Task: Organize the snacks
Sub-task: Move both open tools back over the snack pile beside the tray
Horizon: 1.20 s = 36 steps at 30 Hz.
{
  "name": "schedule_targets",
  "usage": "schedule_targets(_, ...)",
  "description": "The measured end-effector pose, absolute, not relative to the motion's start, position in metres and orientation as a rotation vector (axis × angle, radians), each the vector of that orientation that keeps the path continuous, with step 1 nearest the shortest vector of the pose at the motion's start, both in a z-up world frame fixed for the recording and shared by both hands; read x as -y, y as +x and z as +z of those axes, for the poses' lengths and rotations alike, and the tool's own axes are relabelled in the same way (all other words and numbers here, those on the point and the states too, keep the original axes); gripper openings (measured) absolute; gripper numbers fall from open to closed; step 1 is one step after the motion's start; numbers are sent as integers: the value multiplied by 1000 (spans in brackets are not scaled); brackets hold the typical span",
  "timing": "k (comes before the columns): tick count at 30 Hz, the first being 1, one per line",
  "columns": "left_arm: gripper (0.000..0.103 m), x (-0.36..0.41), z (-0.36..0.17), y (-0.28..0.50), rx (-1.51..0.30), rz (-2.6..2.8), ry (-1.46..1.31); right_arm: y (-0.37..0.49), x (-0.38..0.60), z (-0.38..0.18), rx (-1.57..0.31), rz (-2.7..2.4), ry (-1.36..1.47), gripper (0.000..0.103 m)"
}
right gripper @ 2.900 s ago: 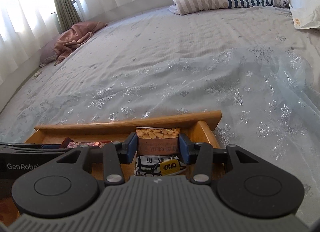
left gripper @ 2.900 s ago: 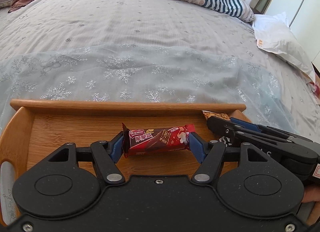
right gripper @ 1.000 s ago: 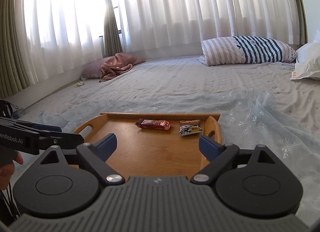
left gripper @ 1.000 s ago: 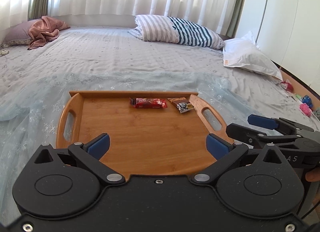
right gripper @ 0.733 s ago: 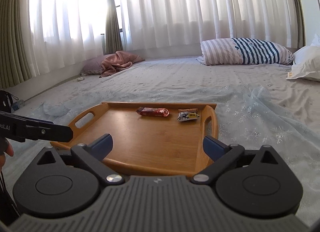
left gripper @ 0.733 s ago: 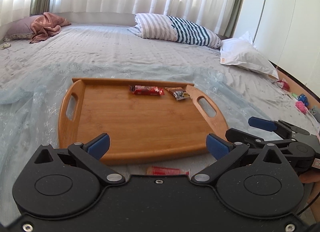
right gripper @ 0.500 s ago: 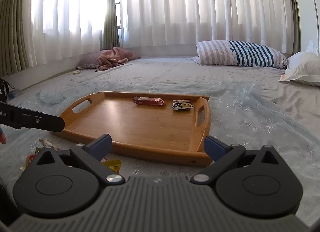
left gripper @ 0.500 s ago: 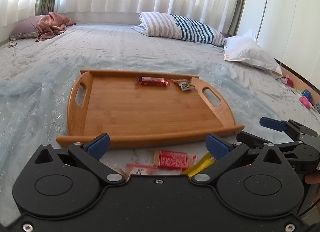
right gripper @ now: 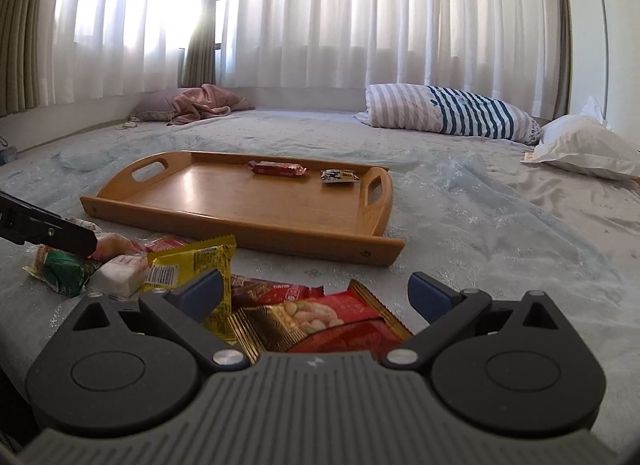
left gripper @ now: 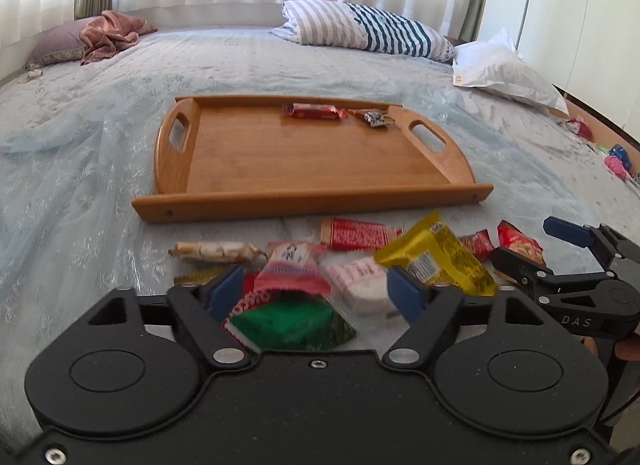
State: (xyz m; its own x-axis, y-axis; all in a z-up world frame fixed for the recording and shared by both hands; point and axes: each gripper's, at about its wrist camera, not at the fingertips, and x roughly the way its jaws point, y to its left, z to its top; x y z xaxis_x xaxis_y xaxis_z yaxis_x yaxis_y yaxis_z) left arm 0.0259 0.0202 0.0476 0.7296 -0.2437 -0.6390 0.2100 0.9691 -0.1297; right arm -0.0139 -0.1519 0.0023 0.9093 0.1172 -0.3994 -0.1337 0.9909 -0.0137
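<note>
Left gripper (left gripper: 318, 291) low over the near end of the snack heap, blue pads closing. Between them: a pink-and-white crinkled sachet (left gripper: 294, 271) lying on a green foil-wrapped packet with red edge (left gripper: 286, 323). Pads not visibly pressing yet.

Right gripper (right gripper: 316, 293) spread wide, nothing gripped; below its gap lies a red-and-gold flat packet printed with nuts (right gripper: 320, 321), and a yellow glossy pouch with barcode (right gripper: 192, 265) overlaps the left finger.

Risks, as I judge them:
- Left jaws may take two wrappers at once, since the sachet sits on the green packet; the lower one could drop off on the way to the tray.
- Slick film may slide out of the pads if only a crimped edge is caught.
- The two grippers work the same heap, close together; fingers could knock each other or scatter pieces.
- The soft pale-blue snowflake bedspread (left gripper: 80, 193) gives underfoot; a pad could snag the sheer layer.

Heap itself: loose, overlapping small wrappers on the bedspread, just before the tray's near rim. Includes a white block-shaped sweet (left gripper: 362, 285) and a long pale twisted-end bar (left gripper: 216, 251).

Beyond: rectangular bamboo tray with cut-out handles (left gripper: 312, 197), mostly bare. At its far edge, a red chocolate-bar wrapper (left gripper: 314, 111) and a small black-and-white packet (left gripper: 374, 117), side by side, apart.
</note>
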Motion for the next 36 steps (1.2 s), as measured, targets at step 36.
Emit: schedule_targets(36, 52, -27, 41, 14, -792, -315, -149, -30, 180, 14, -580, -77, 216, 82)
